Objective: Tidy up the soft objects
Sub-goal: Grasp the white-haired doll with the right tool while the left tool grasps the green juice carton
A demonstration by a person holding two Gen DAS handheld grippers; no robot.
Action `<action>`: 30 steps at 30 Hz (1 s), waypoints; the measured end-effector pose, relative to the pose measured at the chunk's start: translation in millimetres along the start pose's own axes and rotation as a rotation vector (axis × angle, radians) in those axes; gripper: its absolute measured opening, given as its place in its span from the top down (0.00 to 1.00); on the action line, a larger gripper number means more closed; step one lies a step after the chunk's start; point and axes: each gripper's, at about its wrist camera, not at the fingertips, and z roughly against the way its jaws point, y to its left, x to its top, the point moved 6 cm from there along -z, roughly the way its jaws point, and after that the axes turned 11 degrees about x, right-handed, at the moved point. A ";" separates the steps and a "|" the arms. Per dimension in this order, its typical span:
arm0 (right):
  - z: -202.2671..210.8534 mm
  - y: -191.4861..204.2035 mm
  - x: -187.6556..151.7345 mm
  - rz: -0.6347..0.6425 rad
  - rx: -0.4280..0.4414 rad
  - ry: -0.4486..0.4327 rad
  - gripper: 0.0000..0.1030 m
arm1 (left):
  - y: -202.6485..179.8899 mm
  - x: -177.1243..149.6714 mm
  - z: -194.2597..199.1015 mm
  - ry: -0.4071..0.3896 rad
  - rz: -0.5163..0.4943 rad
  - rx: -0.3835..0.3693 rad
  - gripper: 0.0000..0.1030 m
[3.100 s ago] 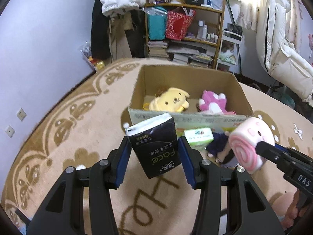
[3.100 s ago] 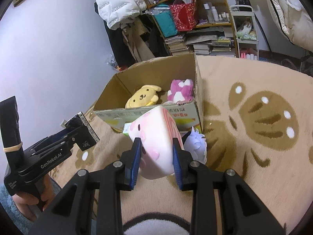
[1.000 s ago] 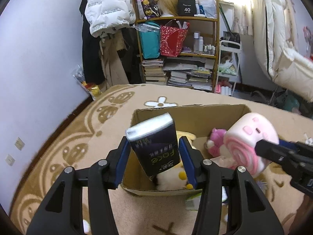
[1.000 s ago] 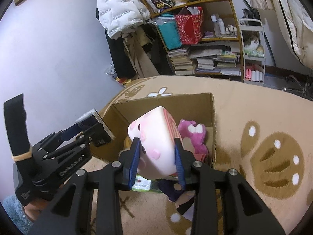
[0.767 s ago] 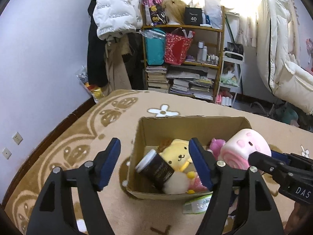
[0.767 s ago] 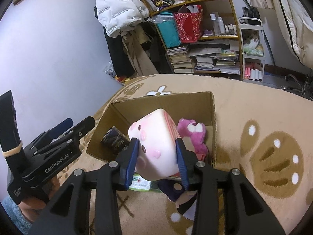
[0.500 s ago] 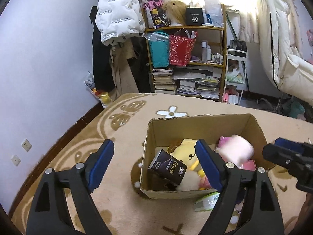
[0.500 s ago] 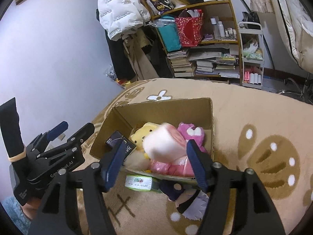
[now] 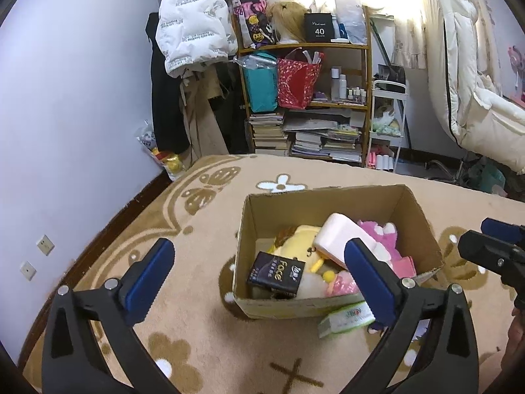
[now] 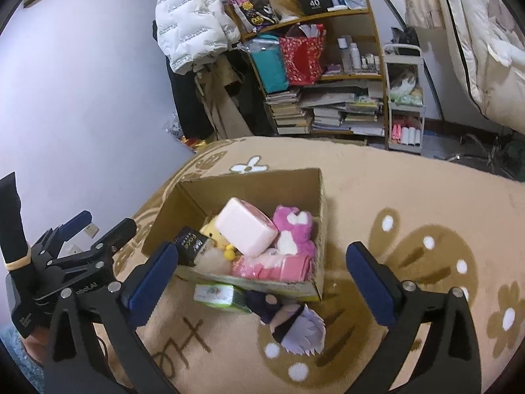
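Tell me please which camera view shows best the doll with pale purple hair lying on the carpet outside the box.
The right wrist view. There the doll lies fully visible on the carpet, just in front of the cardboard box, beside the green tissue pack. In the left wrist view a gripper finger covers it, leaving only a dark scrap and a pale edge.

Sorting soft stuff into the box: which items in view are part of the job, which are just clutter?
Job:
- cardboard box
- pink roll plush, black tissue pack, yellow plush, magenta plush, all in the box
- green tissue pack and white-haired doll, on the rug by the box

Clutter:
- bookshelf
- white puffer jacket
- white trolley
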 end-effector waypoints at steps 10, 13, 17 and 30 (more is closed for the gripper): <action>0.4 -6.2 -26.5 0.016 -0.003 0.048 0.00 | -5.4 -17.1 -1.9 0.068 0.009 -0.031 0.00; -1.8 -9.5 -35.0 0.002 -0.001 0.057 0.00 | -10.6 -24.8 -4.2 0.095 0.008 -0.048 0.00; -5.2 -15.1 -43.6 -0.001 -0.013 0.072 0.00 | -19.9 -37.0 -8.9 0.141 0.004 -0.076 0.00; -29.1 -45.1 -76.7 -0.084 -0.020 0.156 0.00 | -50.0 -66.3 -39.0 0.277 -0.010 -0.171 0.00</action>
